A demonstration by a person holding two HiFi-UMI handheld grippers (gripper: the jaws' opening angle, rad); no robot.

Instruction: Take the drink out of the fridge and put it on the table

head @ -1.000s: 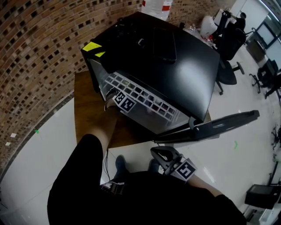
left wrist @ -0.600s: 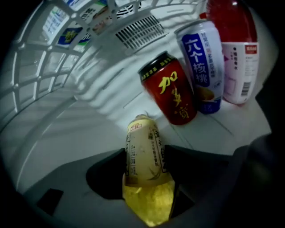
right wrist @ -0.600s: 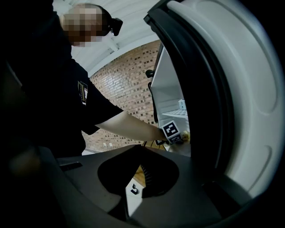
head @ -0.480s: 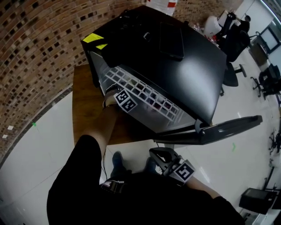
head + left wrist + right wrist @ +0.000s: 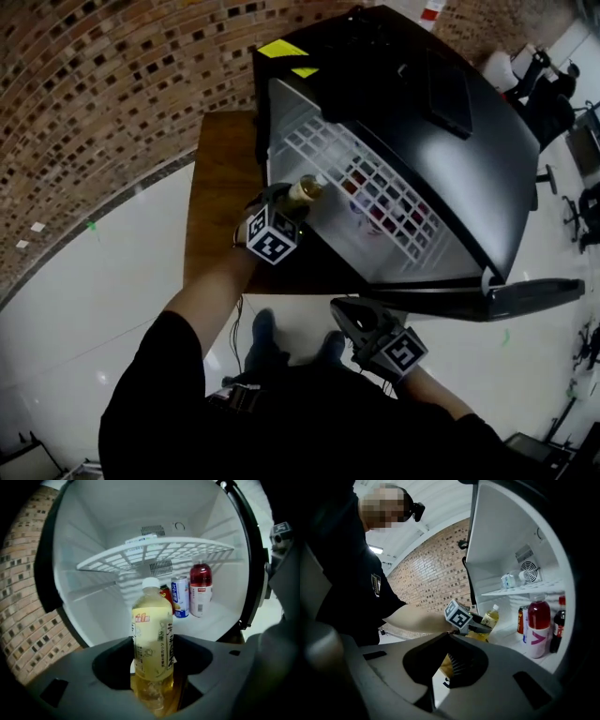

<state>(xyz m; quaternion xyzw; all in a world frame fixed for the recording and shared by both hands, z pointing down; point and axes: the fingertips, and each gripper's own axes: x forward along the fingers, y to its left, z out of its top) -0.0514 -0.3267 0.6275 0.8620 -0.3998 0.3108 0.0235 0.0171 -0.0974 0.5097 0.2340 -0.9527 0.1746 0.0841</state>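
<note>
Bottle (image 5: 152, 620) of pale yellow drink, upright, pinched low on its body between the jaws of the left gripper (image 5: 152, 646), at the open mouth of the fridge (image 5: 441, 159). Inside the fridge, beneath its wire shelf (image 5: 154, 552), stand a can (image 5: 180, 597) and a red bottle (image 5: 200, 588). The fridge rests on a wooden table (image 5: 211, 187); its door (image 5: 525, 295) is swung wide. Right gripper (image 5: 448, 635), jaws pressed together on nothing, hangs near the door.

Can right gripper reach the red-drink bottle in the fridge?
Likely yes: fridge door open, red-drink bottle unblocked, left gripper with its yellow bottle off to one side. Right gripper must open its shut jaws first.
</note>
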